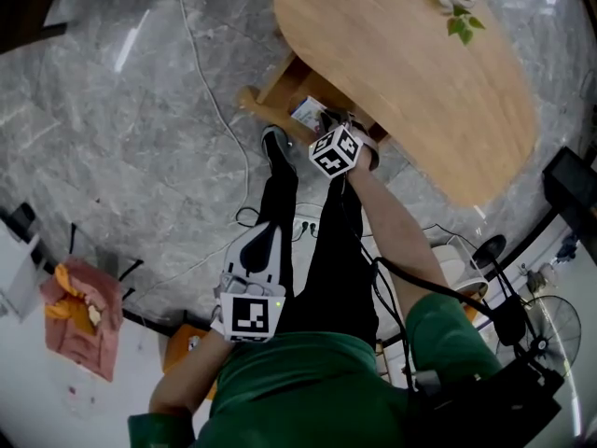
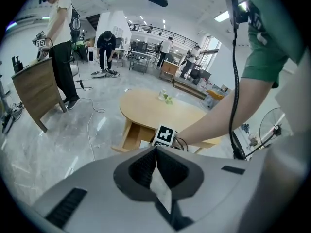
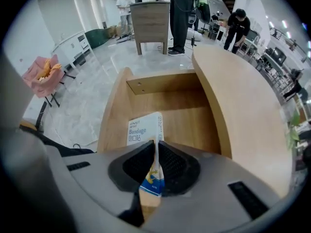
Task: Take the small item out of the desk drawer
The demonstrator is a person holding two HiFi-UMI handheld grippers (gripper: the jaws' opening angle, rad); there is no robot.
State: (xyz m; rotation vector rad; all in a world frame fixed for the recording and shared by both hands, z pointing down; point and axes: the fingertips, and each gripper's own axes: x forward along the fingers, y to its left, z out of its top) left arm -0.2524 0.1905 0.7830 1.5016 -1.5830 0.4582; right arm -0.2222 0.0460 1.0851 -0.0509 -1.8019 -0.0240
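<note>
The wooden desk drawer (image 3: 114,111) stands pulled out from under the round desk top (image 3: 238,96). Inside it lies a small white box printed "Bandage" (image 3: 144,129). My right gripper (image 3: 155,152) points steeply down into the drawer and is shut on the near edge of that box. In the head view the right gripper (image 1: 324,122) reaches into the drawer (image 1: 278,91) beside the box (image 1: 306,112). My left gripper (image 1: 264,238) hangs low by the person's leg, away from the desk. Its jaws (image 2: 155,152) meet with nothing between them.
A small potted plant (image 1: 460,15) stands on the desk top (image 1: 401,63). A white cable (image 1: 219,110) runs over the grey floor. A pink cloth on a stand (image 1: 84,315) is at lower left, a fan (image 1: 550,317) at lower right. Several people and a wooden cabinet (image 2: 38,89) stand farther off.
</note>
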